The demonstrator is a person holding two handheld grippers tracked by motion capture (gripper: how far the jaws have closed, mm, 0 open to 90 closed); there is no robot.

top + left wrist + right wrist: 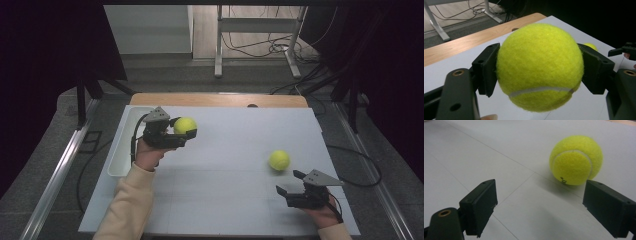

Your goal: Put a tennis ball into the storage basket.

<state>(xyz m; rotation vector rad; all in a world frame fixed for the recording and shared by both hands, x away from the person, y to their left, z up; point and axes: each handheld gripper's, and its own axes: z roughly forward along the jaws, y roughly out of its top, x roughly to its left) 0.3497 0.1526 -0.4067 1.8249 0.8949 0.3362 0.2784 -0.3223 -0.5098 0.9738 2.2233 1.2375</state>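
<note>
Gripping a yellow tennis ball (540,66) from both sides, the left gripper (175,134) has its two black jaws pressed flat against the felt, and the ball bulges out above and below them. Seen from the high view, that held ball (185,125) hangs above the white table (225,205), lifted clear of the surface, just to the right of a white tray (120,150). The tray sits along the table's left edge, long and narrow; from here I cannot tell whether anything lies inside it, since only its pale rim and wall show. A cream sleeve (127,205) runs up from the bottom edge to the hand behind this gripper.

Over on the right, the right gripper (292,182) rests low near the table's front corner with its jaws spread wide apart, nothing between them. A second tennis ball (279,160) lies on the table just beyond those jaws, apart from them. From the right gripper view this ball (576,160) sits ahead and toward the right jaw, its white seam curving across the front, casting a soft shadow on the table.
</note>
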